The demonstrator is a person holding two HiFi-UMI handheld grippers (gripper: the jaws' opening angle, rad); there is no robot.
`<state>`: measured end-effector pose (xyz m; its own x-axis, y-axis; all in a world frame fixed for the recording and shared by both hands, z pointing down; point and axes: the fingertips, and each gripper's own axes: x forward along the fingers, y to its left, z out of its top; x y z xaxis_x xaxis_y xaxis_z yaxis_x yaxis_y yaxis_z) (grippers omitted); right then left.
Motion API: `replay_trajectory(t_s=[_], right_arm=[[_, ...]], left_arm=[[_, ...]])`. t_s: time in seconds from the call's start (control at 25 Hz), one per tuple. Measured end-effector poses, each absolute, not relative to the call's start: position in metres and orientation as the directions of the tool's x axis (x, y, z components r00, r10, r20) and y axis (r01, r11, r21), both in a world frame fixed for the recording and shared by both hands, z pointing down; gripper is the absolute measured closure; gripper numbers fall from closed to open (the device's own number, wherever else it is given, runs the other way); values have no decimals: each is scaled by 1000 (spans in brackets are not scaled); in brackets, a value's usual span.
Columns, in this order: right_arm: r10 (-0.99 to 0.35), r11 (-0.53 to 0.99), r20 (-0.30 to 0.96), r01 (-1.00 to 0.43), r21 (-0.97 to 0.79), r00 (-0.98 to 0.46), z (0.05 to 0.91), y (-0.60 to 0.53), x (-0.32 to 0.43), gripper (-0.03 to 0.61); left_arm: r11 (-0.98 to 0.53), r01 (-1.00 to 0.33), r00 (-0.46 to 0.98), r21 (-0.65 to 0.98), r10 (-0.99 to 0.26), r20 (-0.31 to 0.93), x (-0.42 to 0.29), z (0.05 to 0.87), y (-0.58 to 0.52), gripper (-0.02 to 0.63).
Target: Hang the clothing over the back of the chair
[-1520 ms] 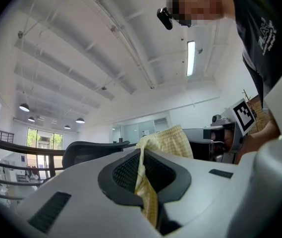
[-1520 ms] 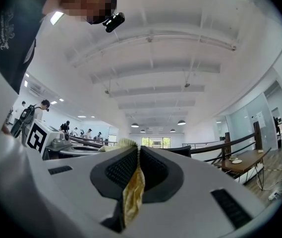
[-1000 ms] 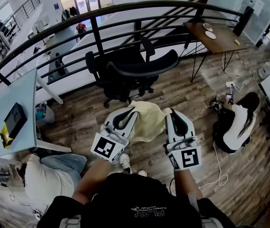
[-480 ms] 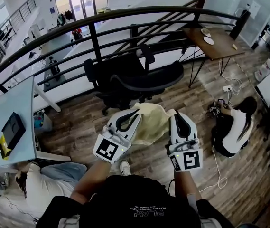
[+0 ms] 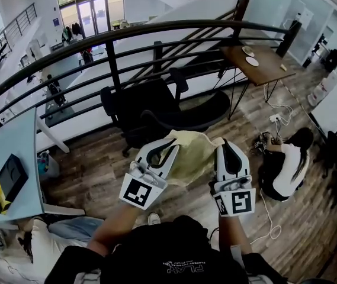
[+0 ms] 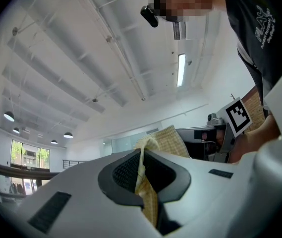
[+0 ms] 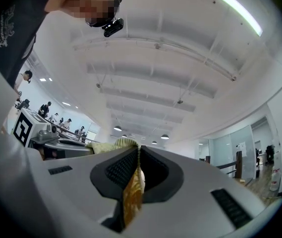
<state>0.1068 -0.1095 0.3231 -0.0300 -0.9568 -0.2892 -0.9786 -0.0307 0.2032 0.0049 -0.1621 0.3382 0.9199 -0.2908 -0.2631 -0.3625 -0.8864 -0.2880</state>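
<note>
A pale yellow garment (image 5: 193, 154) hangs stretched between my two grippers in the head view, above the wooden floor. My left gripper (image 5: 169, 145) is shut on its left edge; yellow cloth (image 6: 148, 192) is pinched between the pads in the left gripper view. My right gripper (image 5: 222, 145) is shut on the right edge, with cloth (image 7: 133, 190) clamped between its pads. Both grippers tilt upward toward the ceiling. The black office chair (image 5: 156, 108) stands just beyond the garment, its curved backrest (image 5: 201, 114) facing me by the railing.
A dark curved railing (image 5: 109, 58) runs behind the chair. A light blue table (image 5: 8, 152) with a black box (image 5: 11, 175) is at left, a wooden desk (image 5: 263, 61) at back right. One person sits on the floor at right (image 5: 286, 164), another at lower left (image 5: 2, 259).
Both grippers have risen with the garment and moved toward the chair. The chair now lies closer beneath the cloth's far edge.
</note>
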Motion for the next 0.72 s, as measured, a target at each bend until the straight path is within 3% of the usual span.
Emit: replay_trajectory(t_s=[0.2, 0.72], right_arm=[[-942, -49, -335, -969, 243, -37, 302, -123, 109, 546], [-910, 38, -375, -936, 349, -176, 262, -186, 129, 546]], left_arm=[[-843, -373, 923, -388, -296, -245, 0, 321, -182, 591], [-788, -414, 910, -456, -376, -176, 23, 299, -240, 591]])
